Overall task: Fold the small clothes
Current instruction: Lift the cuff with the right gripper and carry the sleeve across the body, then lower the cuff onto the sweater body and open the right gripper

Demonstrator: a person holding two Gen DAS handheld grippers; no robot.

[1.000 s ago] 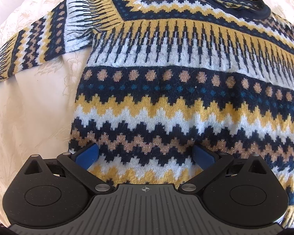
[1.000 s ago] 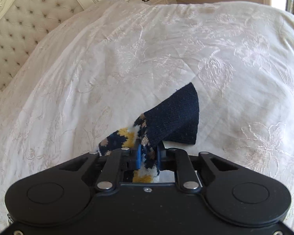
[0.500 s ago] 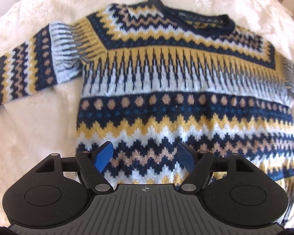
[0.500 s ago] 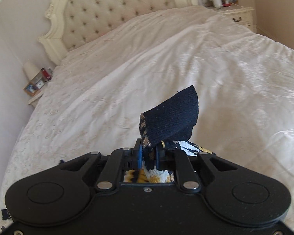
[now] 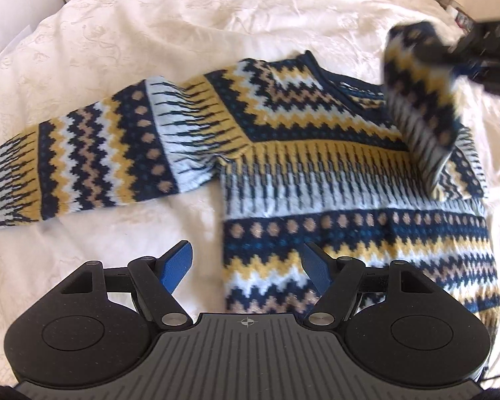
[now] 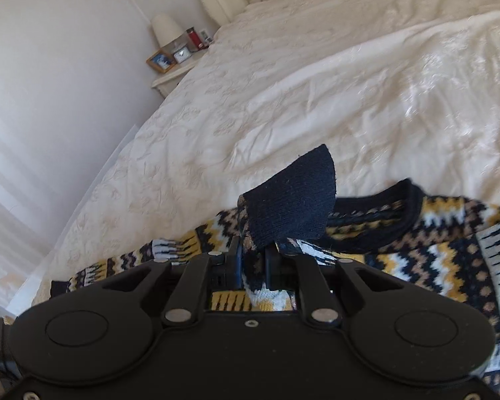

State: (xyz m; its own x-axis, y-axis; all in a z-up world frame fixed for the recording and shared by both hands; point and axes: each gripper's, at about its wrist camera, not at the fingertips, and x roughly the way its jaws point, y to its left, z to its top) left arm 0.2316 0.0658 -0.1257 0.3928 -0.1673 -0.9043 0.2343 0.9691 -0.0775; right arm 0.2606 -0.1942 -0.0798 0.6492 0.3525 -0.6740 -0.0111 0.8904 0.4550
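My right claw [image 6: 253, 266] grips the sweater [image 5: 316, 173] cuff [image 6: 290, 206], sleeve raised at 1 o'clock; my left claw [image 5: 246, 266] gapes empty over its hem.

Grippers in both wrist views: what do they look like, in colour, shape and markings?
Both are matte black with two rounded lobes, each bearing a circular disc, and angled linkage arms on silver pivot pins. The left gripper has blue finger pads, a grey ribbed centre plate and a small crosshair mark. The right gripper has a plain black body with small screws. No sleeves or cables clearly show.
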